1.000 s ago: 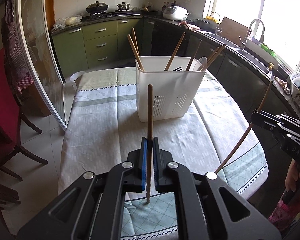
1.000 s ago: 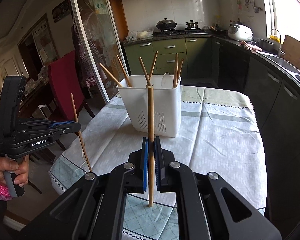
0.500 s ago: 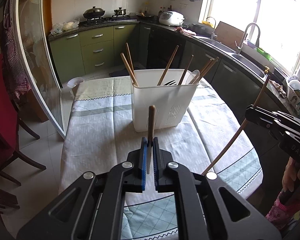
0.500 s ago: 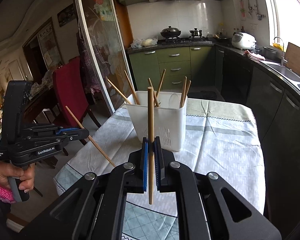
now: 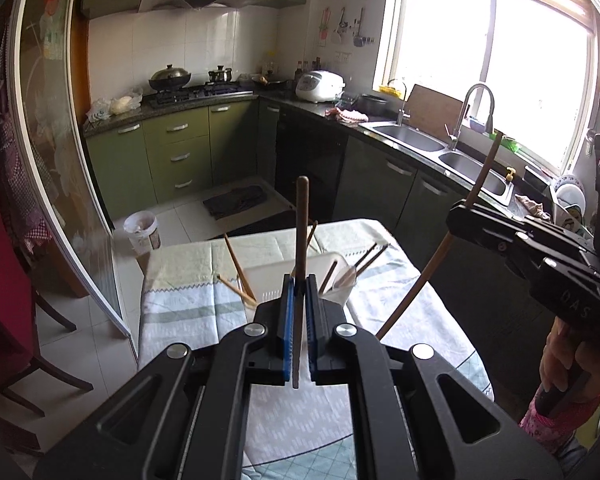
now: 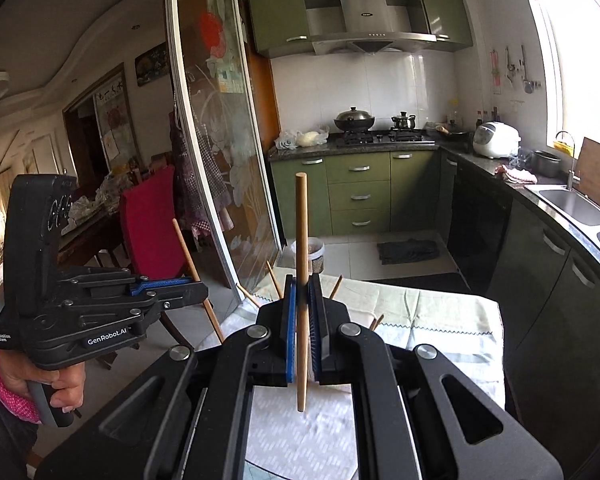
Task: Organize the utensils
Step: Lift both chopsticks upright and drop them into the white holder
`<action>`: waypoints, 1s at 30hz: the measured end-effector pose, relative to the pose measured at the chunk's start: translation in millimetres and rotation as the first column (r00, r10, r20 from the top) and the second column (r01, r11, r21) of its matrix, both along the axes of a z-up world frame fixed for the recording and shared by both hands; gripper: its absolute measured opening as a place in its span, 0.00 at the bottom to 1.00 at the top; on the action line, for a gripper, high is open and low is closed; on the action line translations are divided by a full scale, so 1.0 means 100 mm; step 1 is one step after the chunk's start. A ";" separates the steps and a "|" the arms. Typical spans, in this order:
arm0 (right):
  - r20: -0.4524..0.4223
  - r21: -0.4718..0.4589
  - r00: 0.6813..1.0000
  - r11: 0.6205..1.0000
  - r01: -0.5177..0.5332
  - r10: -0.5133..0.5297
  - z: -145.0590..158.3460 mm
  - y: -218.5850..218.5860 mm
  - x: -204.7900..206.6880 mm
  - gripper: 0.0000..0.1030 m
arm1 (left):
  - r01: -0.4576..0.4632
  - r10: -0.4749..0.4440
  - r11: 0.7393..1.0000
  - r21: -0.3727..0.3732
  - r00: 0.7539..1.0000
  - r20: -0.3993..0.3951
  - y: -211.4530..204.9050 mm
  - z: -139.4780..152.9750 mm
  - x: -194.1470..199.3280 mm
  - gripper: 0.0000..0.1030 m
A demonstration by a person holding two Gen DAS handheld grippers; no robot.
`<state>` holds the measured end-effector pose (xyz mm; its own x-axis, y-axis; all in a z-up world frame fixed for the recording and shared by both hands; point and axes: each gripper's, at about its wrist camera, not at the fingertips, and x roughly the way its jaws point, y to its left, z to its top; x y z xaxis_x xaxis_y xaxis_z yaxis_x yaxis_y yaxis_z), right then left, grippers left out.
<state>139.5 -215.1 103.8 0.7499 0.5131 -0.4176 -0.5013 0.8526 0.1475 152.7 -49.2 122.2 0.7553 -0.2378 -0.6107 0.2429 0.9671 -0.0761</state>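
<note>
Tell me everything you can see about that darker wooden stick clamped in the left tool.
The darker chopstick is one slim, round stick that looks like brown wood, with a blunt rounded top end. It stands nearly upright, clamped between the blue-padded fingers of the shut left gripper, sticking out above and a little below them. Only those pads touch it. It hangs above the white utensil basket on the table.

Matt wooden chopstick [image 5: 301, 232], white plastic basket [image 5: 278, 280] (smooth), woven cloth tablecloth [image 5: 180, 304], matt black plastic tongs [image 5: 299, 320].

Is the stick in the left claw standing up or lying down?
Standing up. The dark chopstick sticks up between the shut left claw.
</note>
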 end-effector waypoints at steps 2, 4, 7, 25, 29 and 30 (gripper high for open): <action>0.015 0.011 1.000 1.000 0.000 -0.001 0.12 0.00 0.06 0.07 | 0.002 -0.002 1.000 -0.007 1.000 0.029 -0.02 0.16 0.07 0.05; 0.029 0.022 1.000 1.000 0.000 -0.001 0.25 0.02 0.13 0.07 | -0.005 0.006 1.000 -0.014 0.998 0.056 -0.04 0.29 0.15 0.05; 0.060 0.038 0.998 0.999 0.016 -0.018 0.43 0.02 0.24 0.07 | -0.016 0.017 1.000 -0.015 0.996 0.087 -0.06 0.44 0.30 0.05; -0.054 0.029 0.989 0.990 0.140 -0.138 0.18 0.01 1.56 0.07 | -0.049 0.052 0.998 0.041 0.997 -0.059 -0.08 -0.47 1.22 0.05; -0.110 0.004 0.986 0.992 0.126 -0.125 -0.13 0.04 1.69 0.07 | -0.037 0.041 0.998 0.044 0.995 -0.090 -0.08 -0.64 1.20 0.07; -0.122 0.000 0.985 0.992 0.123 -0.122 -0.21 0.05 1.71 0.07 | -0.038 0.042 0.998 0.045 0.995 -0.093 -0.08 -0.66 1.19 0.08</action>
<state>310.8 -210.3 83.0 0.7515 0.4235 -0.5059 -0.3708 0.9053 0.2071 271.7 -56.8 55.9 0.7027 -0.1805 -0.6882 0.1978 0.9787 -0.0547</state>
